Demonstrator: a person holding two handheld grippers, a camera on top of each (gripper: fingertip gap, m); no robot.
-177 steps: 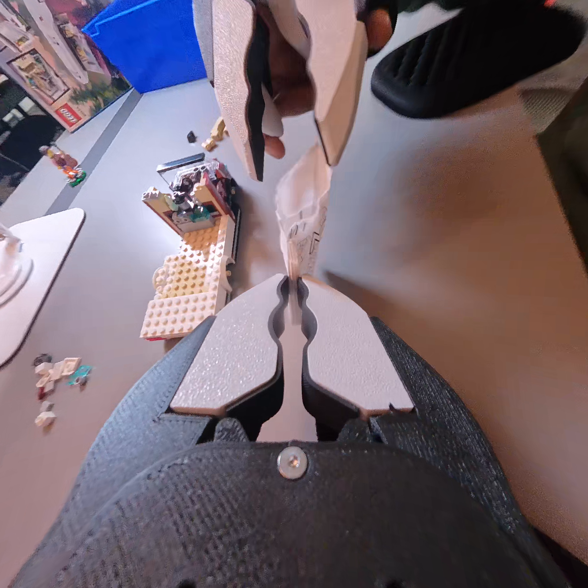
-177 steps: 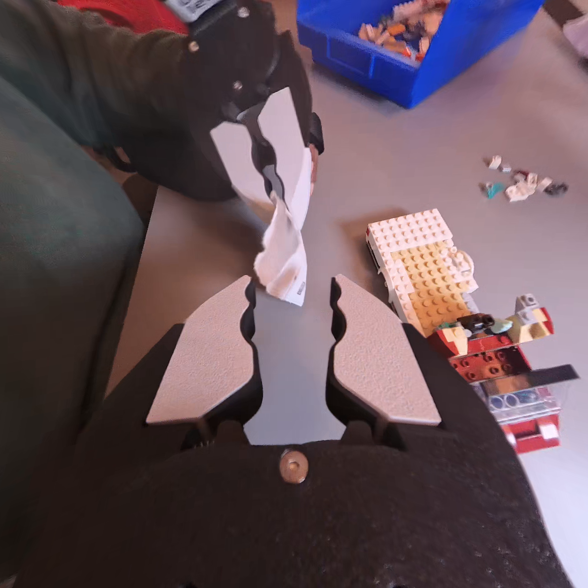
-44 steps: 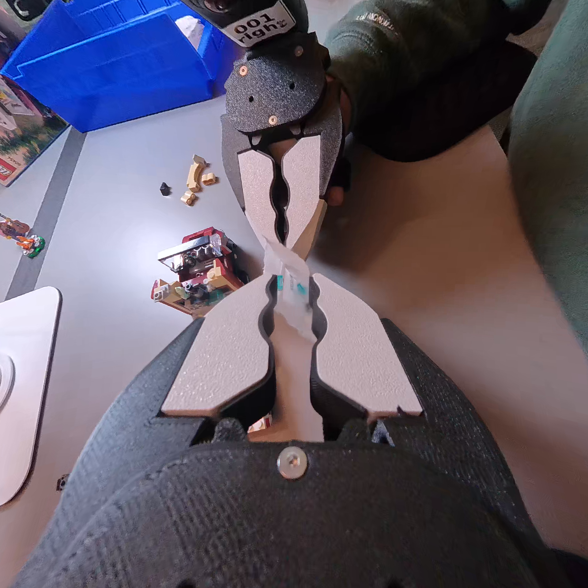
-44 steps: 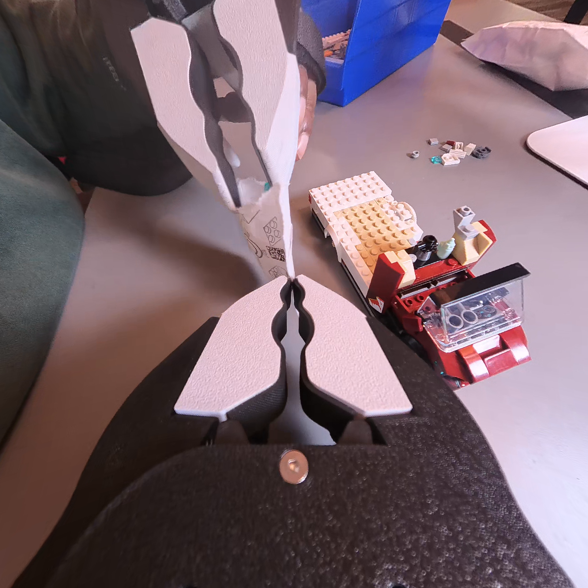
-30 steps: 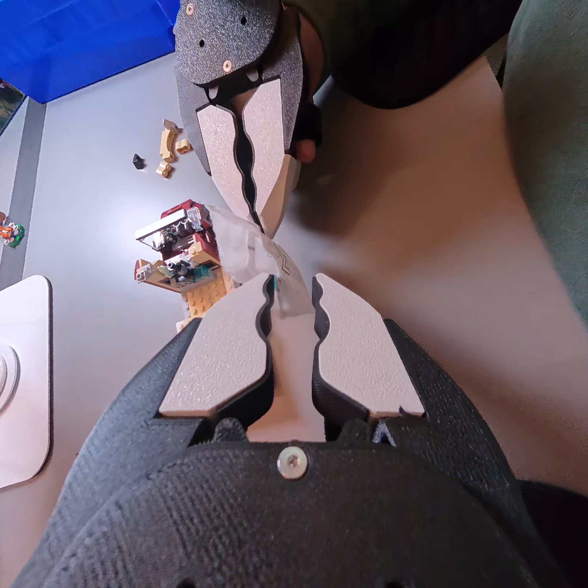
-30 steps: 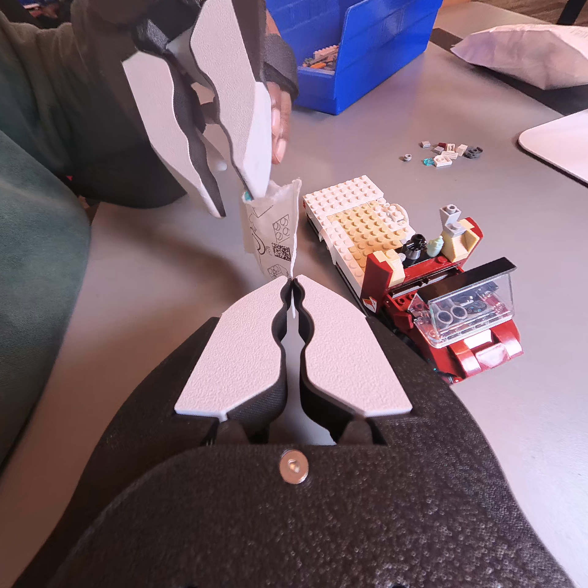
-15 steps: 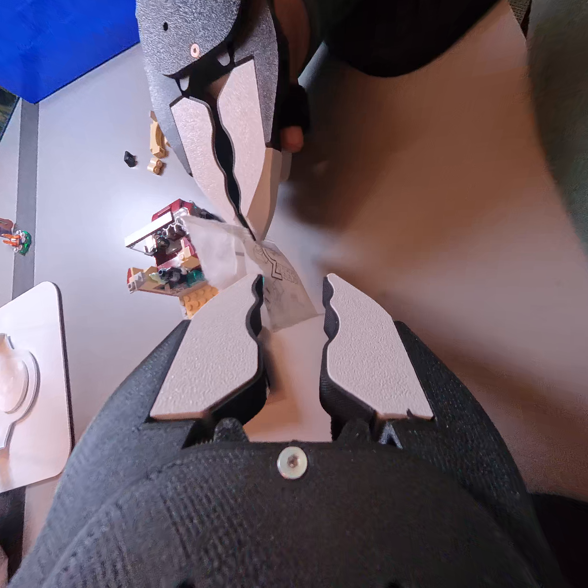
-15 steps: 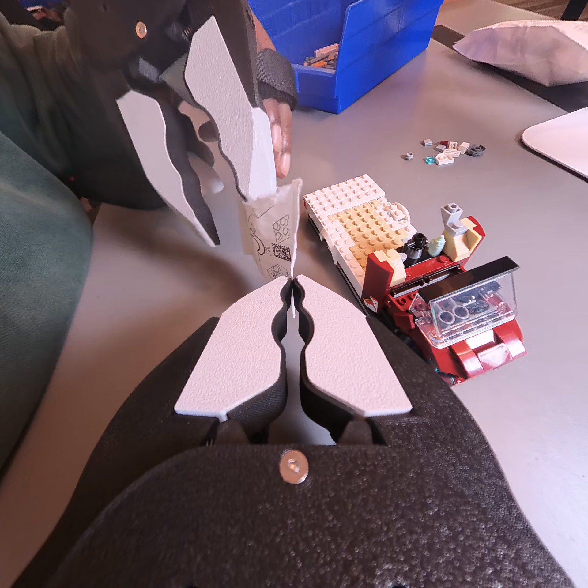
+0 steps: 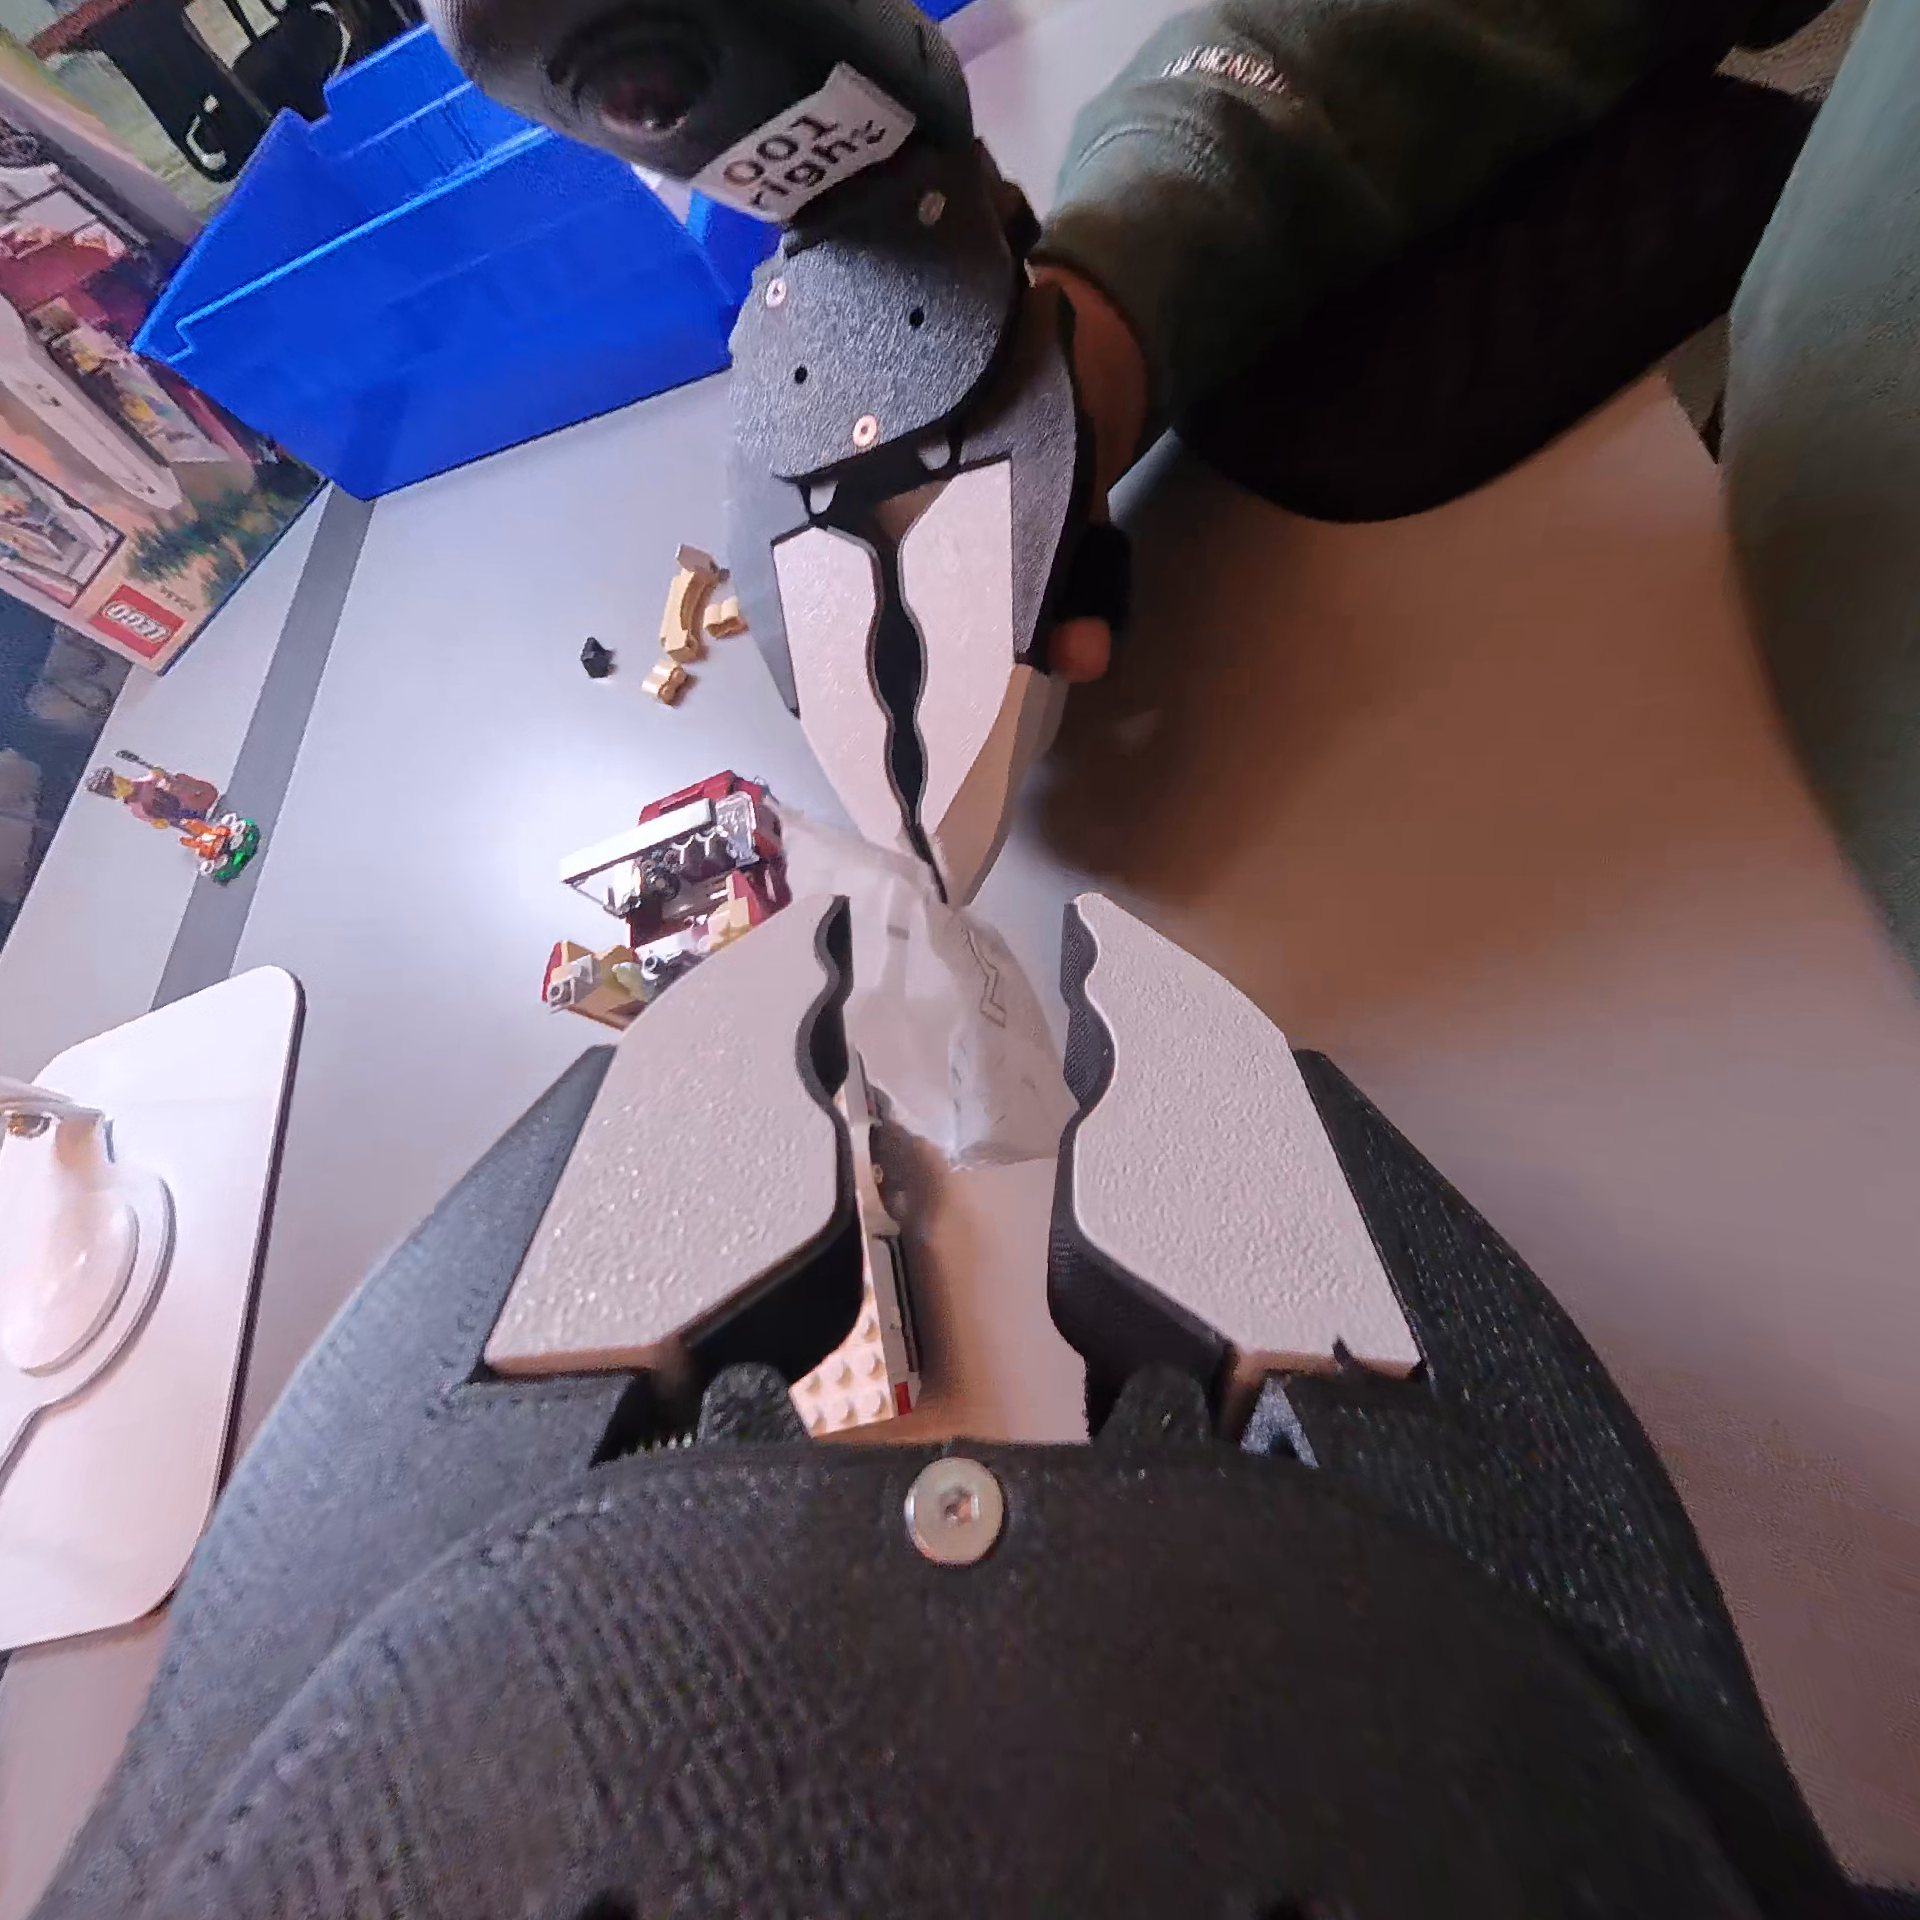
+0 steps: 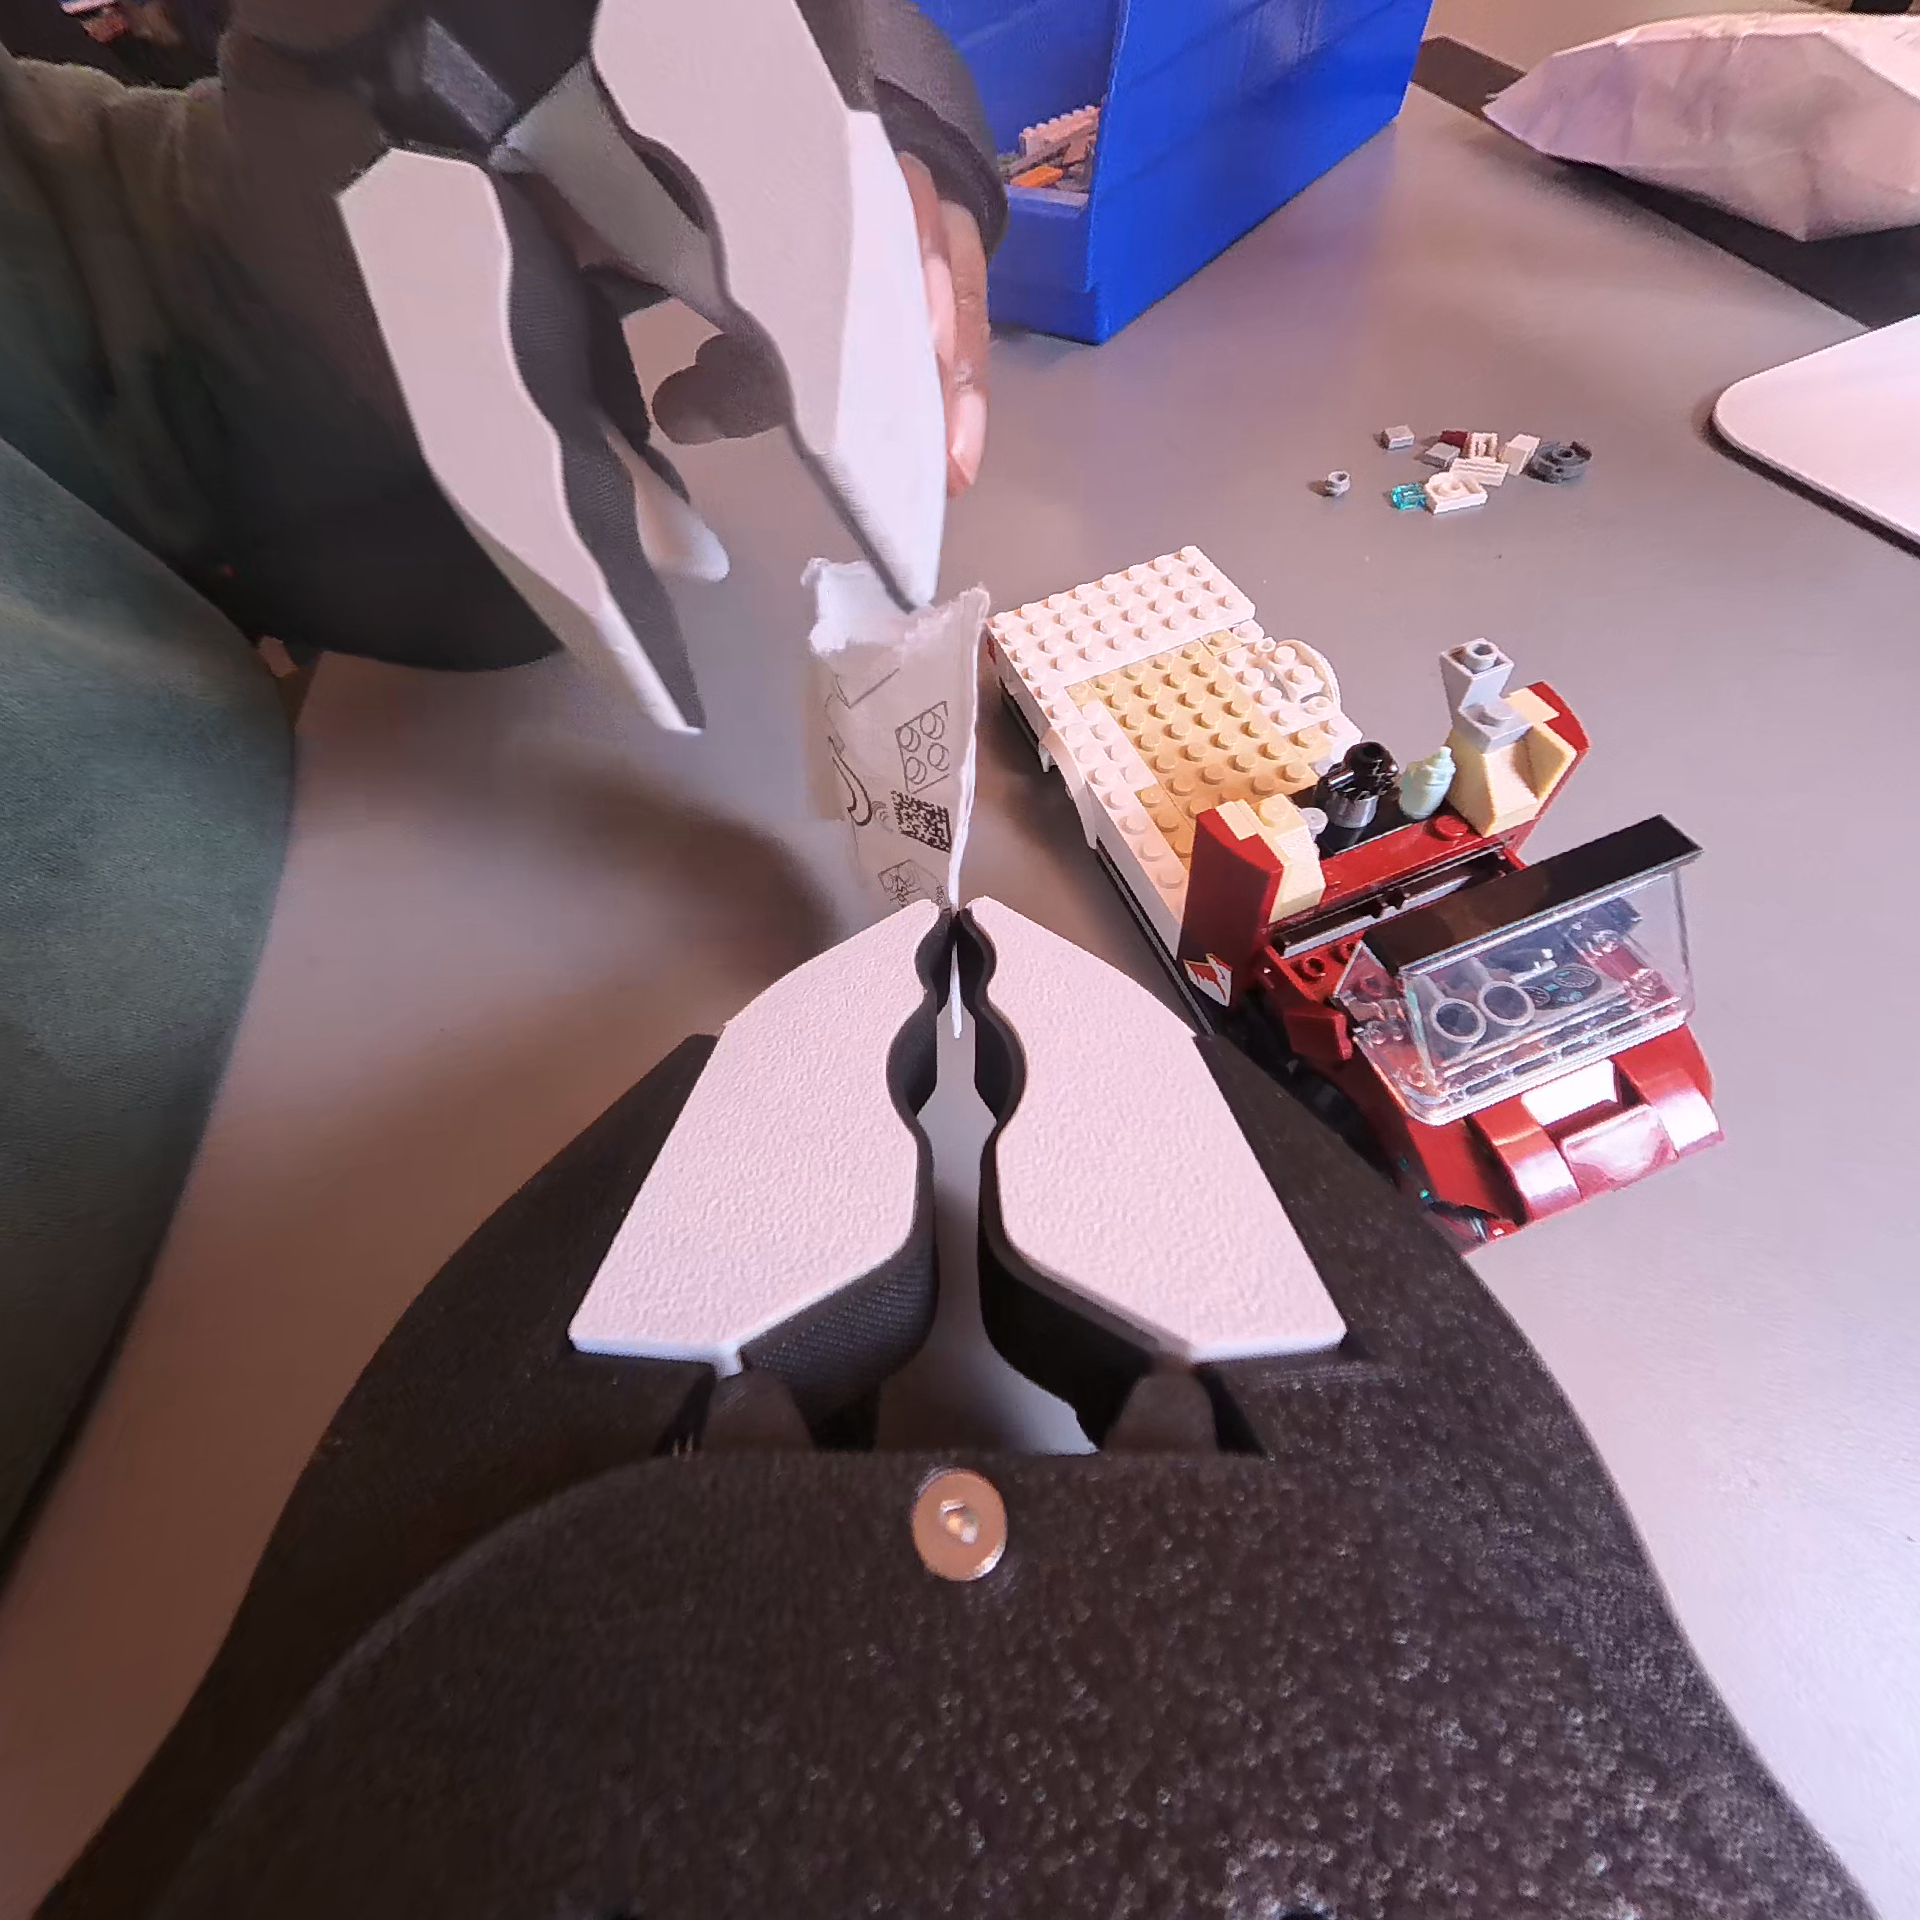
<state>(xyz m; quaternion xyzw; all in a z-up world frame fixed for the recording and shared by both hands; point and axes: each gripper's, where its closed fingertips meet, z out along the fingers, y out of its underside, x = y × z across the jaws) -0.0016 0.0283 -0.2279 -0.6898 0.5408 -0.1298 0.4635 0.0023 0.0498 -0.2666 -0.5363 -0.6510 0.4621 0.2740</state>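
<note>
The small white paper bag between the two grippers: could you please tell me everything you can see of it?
The paper bag is small, white and thin, printed with black line drawings and a square code. Its top edge is torn open and ragged. It hangs in the air above the grey table, pinched at one corner by the shut right gripper. The left gripper is open, its fingers on either side of the bag's open end; one tip looks to reach the torn edge.
</note>
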